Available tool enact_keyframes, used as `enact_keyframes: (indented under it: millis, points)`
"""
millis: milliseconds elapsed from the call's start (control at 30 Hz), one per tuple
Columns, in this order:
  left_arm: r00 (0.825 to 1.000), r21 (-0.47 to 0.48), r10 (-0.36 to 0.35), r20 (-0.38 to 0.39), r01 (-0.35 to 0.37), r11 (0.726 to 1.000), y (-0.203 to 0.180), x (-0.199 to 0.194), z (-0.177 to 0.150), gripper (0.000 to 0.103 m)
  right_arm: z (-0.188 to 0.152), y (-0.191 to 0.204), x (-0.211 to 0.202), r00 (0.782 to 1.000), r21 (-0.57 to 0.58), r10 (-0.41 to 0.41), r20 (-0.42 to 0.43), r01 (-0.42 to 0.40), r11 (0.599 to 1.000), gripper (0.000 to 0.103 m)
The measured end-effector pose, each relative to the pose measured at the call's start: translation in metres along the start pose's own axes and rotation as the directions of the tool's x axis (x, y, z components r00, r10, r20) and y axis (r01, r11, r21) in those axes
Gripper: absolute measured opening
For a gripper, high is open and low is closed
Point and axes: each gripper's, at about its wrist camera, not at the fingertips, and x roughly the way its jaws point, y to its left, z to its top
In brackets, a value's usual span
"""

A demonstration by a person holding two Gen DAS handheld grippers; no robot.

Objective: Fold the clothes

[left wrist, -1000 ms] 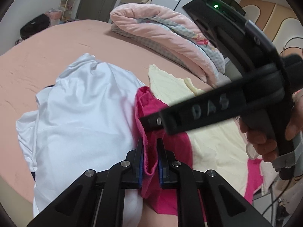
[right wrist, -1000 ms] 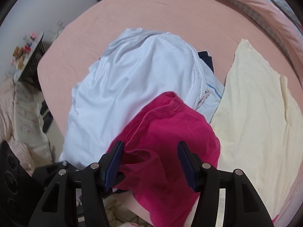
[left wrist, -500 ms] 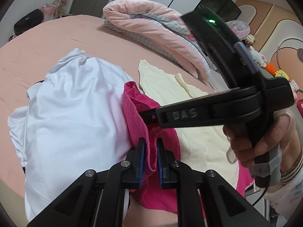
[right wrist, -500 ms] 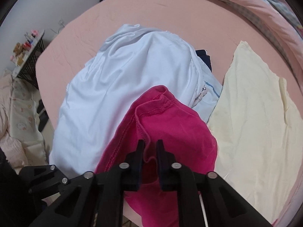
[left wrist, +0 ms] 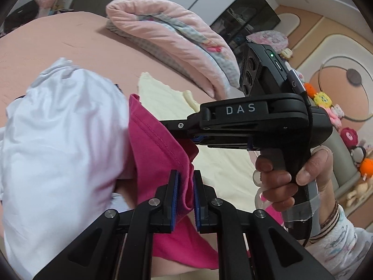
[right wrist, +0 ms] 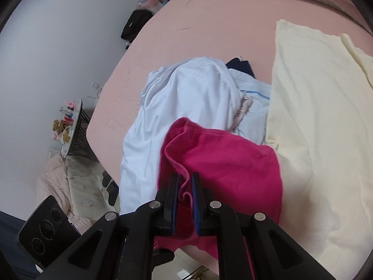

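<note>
My left gripper (left wrist: 185,182) is pinched hard on a fold of the magenta garment (left wrist: 160,144), the cloth bunched between its blue pads, and my right gripper (right wrist: 185,184) is clamped on another hemmed edge of the same piece (right wrist: 223,154), a curl of fabric squeezed between its pads. In the left wrist view the right gripper's black body comes in from the side, its tip pressed into the magenta cloth, with my right hand (left wrist: 291,175) wrapped around the grey handle. The magenta garment is lifted between the two grips and hangs over the near edge of the pink bed (right wrist: 186,28). It drapes partly on a heaped white garment (right wrist: 181,98) beside it, with a pale yellow garment (right wrist: 314,107) spread flat on the other side, just touching its far corner. A bit of dark navy cloth (right wrist: 241,66) shows behind the white heap. Farther back on the bed lies a folded pink blanket (left wrist: 167,37). Beyond the bed's side stands a black wire basket (right wrist: 78,137) with small, blurry items resting on its top; what is inside it I cannot tell.
</note>
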Motion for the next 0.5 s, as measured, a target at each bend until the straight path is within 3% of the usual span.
enact_keyframes:
  millis: [500]
  points:
    - [0.995,0.086,-0.081,-0.059,0.085,0.993,-0.055,0.025,0.0,0.01,-0.033,-0.042,-0.06,0.993,0.064,0.007,0.116,-0.015,0.998,0.009]
